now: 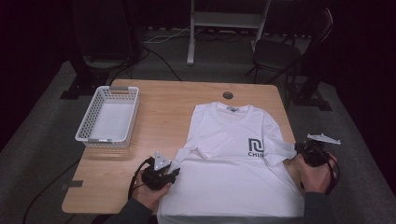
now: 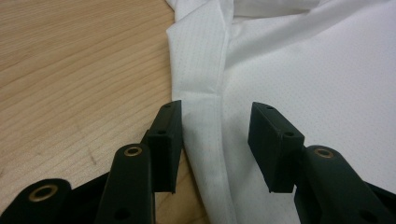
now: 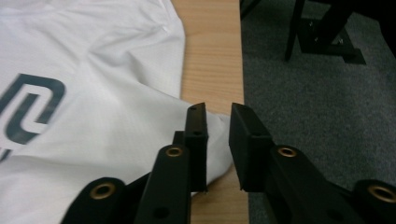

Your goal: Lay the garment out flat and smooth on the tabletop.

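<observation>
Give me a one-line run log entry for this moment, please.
work: folding white T-shirt | left tool: open, astride shirt side edge | right tool: open, at folded-in sleeve | basket: empty

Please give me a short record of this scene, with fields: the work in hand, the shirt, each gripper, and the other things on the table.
work: folding a white T-shirt on a wooden table
shirt: lies flat, front up, dark logo on the chest; both sleeves folded inward
left gripper: jaws open, astride the shirt's side edge, not pressing it
right gripper: jaws slightly apart, at the folded sleeve near the table edge; cloth between them not gripped
other things: white basket, at the table's far left
</observation>
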Tool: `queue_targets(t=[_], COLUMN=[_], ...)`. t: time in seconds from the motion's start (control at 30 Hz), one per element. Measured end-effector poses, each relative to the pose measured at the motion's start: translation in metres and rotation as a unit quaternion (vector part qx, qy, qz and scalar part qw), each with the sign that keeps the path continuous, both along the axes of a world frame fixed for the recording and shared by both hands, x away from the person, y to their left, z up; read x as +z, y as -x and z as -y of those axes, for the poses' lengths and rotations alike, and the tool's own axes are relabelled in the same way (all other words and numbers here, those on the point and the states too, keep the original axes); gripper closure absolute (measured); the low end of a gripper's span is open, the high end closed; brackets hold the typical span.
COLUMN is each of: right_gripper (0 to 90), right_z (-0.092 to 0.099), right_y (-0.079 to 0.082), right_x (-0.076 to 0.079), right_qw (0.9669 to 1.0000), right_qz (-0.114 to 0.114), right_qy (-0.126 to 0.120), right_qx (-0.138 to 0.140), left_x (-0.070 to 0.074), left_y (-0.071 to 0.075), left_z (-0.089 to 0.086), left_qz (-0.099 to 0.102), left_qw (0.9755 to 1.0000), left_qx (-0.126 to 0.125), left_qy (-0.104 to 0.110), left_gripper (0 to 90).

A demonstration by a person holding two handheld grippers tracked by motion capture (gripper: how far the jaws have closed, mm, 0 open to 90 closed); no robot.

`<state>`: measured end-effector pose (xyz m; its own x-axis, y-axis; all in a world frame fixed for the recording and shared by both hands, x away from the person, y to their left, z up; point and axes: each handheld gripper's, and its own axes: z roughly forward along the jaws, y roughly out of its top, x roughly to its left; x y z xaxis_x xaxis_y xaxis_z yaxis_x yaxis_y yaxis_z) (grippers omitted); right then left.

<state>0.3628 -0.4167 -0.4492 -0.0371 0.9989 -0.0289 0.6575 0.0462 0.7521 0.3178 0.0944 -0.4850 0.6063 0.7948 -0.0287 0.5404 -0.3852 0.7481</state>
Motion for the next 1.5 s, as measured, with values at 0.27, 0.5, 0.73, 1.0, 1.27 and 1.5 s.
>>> queue_targets(t=[0.27, 0.5, 0.73, 1.0, 1.27, 1.5], right_gripper=[70.3, 70.4, 77.1, 80.4, 80.3, 80.4], right_z=[-0.025, -0.038, -0.034, -0.025, -0.015, -0.006], right_y=[0.002, -0.001, -0.005, -0.011, -0.018, -0.022], right_x=[-0.002, -0.017, -0.025, -0.024, -0.024, -0.023], right_qw=[0.9992, 0.998, 0.9979, 0.9981, 0.9982, 0.9982], right_qz=[-0.008, -0.03, -0.047, -0.049, -0.053, -0.057], right_qy=[-0.004, -0.009, -0.001, 0.006, 0.004, -0.001], right_qx=[0.04, 0.054, 0.046, 0.035, 0.027, 0.021], left_x=[0.0, 0.0, 0.0, 0.0, 0.0, 0.0], left_y=[0.0, 0.0, 0.001, 0.001, 0.002, 0.003], left_z=[0.0, 0.0, 0.0, -0.001, -0.003, -0.009], left_qz=[0.0, 0.0, 0.001, 0.001, 0.003, 0.001], left_qw=[1.0, 1.0, 1.0, 1.0, 1.0, 1.0], left_qx=[0.0, 0.0, 0.0, 0.001, 0.003, 0.008], left_qy=[-0.001, 0.0, -0.002, -0.001, -0.004, 0.003], left_gripper=[55.9, 55.9, 56.1, 56.6, 57.6, 65.5])
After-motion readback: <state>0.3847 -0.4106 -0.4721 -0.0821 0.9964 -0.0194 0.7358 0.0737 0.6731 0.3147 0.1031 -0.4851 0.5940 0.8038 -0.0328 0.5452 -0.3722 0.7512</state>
